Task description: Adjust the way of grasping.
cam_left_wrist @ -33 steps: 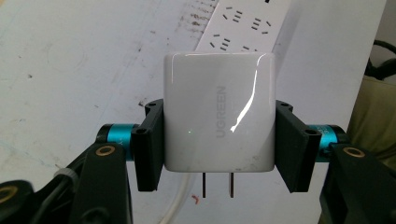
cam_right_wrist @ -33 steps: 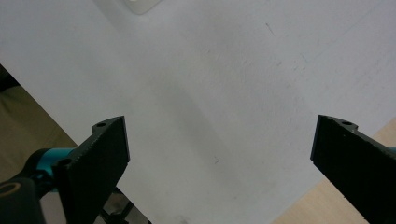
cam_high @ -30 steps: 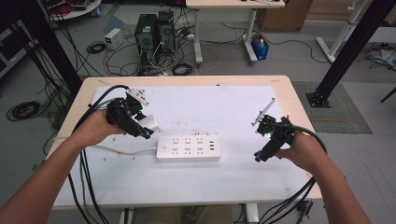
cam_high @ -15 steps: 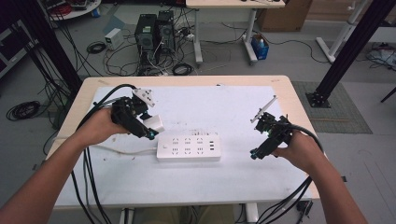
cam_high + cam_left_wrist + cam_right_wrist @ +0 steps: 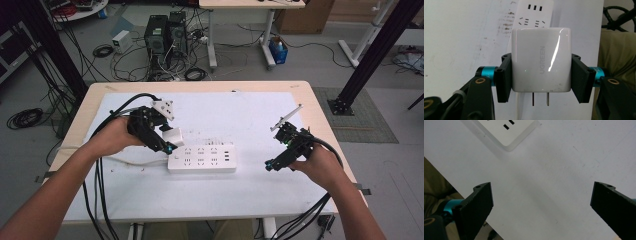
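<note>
While one white power strip (image 5: 202,159) lies on the bench (image 5: 250,200), the left hand-held gripper (image 5: 167,145) clamps one white charger (image 5: 541,62) just above its left end; the right hand-held gripper (image 5: 272,164) hovers alongside, jaws wide and empty.

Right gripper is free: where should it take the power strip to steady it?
Grip the power strip across its narrow width at its right end, past the small ports, coming straight down. The long flat body lies level there, clear of the charger that the left gripper holds.
</note>
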### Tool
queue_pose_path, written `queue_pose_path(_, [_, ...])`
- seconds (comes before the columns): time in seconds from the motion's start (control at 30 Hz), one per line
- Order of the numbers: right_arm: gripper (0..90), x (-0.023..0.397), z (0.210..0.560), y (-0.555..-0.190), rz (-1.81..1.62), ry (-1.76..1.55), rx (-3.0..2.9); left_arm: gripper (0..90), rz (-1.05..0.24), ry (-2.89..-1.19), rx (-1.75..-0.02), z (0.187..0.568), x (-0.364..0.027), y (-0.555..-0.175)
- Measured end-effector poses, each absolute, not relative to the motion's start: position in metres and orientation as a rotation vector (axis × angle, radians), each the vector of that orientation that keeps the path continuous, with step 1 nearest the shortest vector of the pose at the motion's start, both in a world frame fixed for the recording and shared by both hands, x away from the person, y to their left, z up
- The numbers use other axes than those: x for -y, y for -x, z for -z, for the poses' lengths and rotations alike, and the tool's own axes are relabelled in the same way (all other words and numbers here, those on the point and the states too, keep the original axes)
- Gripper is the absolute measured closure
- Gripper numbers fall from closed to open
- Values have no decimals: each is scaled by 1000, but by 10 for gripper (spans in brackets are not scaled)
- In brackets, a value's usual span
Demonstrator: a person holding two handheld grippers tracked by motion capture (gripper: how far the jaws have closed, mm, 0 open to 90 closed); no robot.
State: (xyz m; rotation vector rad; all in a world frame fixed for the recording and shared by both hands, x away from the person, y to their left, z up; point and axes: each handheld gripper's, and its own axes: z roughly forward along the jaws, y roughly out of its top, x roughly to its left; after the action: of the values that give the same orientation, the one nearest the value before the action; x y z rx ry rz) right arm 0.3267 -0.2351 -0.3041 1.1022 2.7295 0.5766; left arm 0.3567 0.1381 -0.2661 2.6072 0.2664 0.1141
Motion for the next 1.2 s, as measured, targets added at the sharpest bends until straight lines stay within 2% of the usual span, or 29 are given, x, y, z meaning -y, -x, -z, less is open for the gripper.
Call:
queue_pose_path(0.2, [38, 239, 309, -327, -671, -1179, -2725, 426, -107, -2628, -196, 270, -128, -355])
queue_pose_path(0.7, [38, 248, 317, -326, -1054, -1471, -2717, 426, -101, -2570, -147, 280, -106, -352])
queue_pose_path(1.2, [38, 254, 325, -329, -1324, -1741, -2678, 426, -110, -2581, -115, 287, -91, -351])
